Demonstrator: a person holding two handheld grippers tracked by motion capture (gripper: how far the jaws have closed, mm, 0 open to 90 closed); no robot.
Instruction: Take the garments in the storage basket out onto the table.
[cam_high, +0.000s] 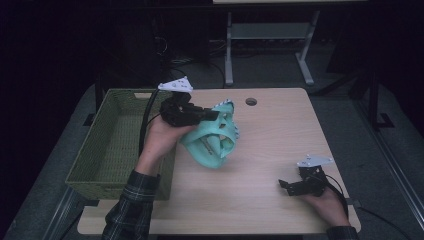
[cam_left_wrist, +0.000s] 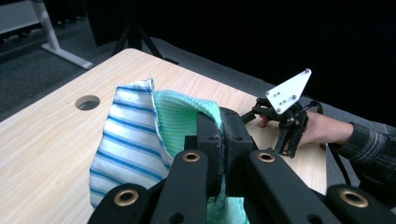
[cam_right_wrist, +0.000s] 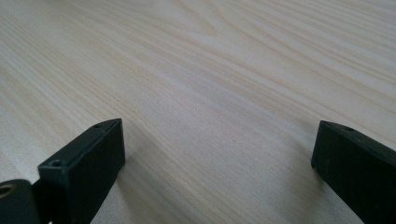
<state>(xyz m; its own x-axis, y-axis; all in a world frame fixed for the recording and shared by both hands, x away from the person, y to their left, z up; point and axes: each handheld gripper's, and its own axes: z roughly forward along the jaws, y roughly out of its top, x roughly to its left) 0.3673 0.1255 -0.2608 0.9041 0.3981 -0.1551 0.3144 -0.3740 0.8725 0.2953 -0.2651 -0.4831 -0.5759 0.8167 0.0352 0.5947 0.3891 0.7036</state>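
A light wooden tabletop (cam_high: 270, 150) with rounded corners and a round cable hole near its far edge spans the scene. On its left side sits a deep, rectangular, olive-green woven basket (cam_high: 112, 145). Just right of the basket, a mint-green knitted cloth (cam_high: 212, 142) with a blue-and-white striped lining hangs bunched, its lower folds at the tabletop. The left gripper (cam_left_wrist: 219, 140), held in a hand with a plaid sleeve, is pressed together on the cloth's upper edge, pinching the fabric between its black jaws; the forearm reaches in from the near left over the basket's corner. At the near right, the right gripper (cam_high: 290, 186) rests low by the tabletop in the other hand, its jaws spread wide, well apart from the cloth.
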